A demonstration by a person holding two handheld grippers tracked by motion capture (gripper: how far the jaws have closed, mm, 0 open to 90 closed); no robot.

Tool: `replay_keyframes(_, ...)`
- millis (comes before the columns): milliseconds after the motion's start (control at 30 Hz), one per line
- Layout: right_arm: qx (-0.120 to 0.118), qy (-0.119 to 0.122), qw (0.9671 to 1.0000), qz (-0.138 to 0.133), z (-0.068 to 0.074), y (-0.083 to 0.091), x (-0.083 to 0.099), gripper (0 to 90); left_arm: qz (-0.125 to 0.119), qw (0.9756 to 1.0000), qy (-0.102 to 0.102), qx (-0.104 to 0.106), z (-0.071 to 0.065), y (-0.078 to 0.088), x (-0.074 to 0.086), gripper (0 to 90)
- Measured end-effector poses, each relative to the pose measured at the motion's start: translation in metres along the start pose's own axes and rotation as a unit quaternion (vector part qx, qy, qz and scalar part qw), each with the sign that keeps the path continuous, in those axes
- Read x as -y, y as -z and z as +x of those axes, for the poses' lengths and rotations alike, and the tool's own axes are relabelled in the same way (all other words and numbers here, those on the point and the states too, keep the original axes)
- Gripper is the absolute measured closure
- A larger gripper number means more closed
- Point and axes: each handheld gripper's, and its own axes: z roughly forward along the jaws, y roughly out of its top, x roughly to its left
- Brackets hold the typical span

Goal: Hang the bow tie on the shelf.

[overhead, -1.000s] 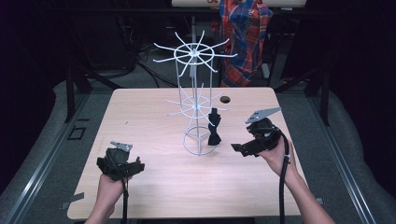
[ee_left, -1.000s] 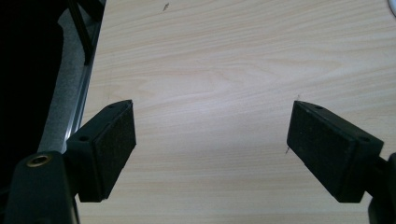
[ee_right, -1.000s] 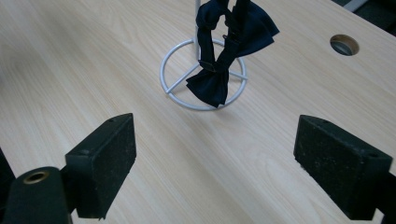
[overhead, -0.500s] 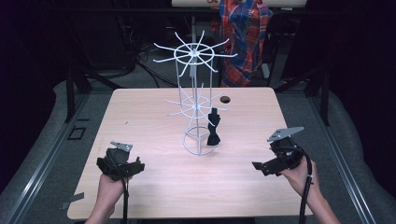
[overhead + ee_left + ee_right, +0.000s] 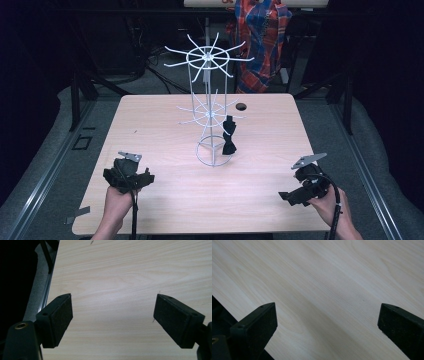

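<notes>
A white wire display rack with two tiers of spoke hooks stands mid-table. A black bow tie hangs from a lower hook on its right side. My left gripper rests near the table's front left, held by a hand; its own view shows it open over bare wood. Near the front right corner my right gripper is held low, far from the rack. It stands open with nothing between the pads.
The light wooden table has a round cable hole behind the rack. A plaid shirt hangs beyond the far edge. Dark stands and floor rails surround the table.
My right gripper has drawn back from beside the bow tie to the front right corner of the table. The bow tie stays hanging on the rack. The left gripper has not moved.
</notes>
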Motion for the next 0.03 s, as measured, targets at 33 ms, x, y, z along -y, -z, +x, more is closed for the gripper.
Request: replay_keyframes(33, 0.003, 0.008, 0.9999, 0.009, 0.0008, -0.0049, -0.0012, 2.0, 0.001, 1.0000, 0.001, -0.001, 0.0000, -0.0002, 0.0000, 15.9)
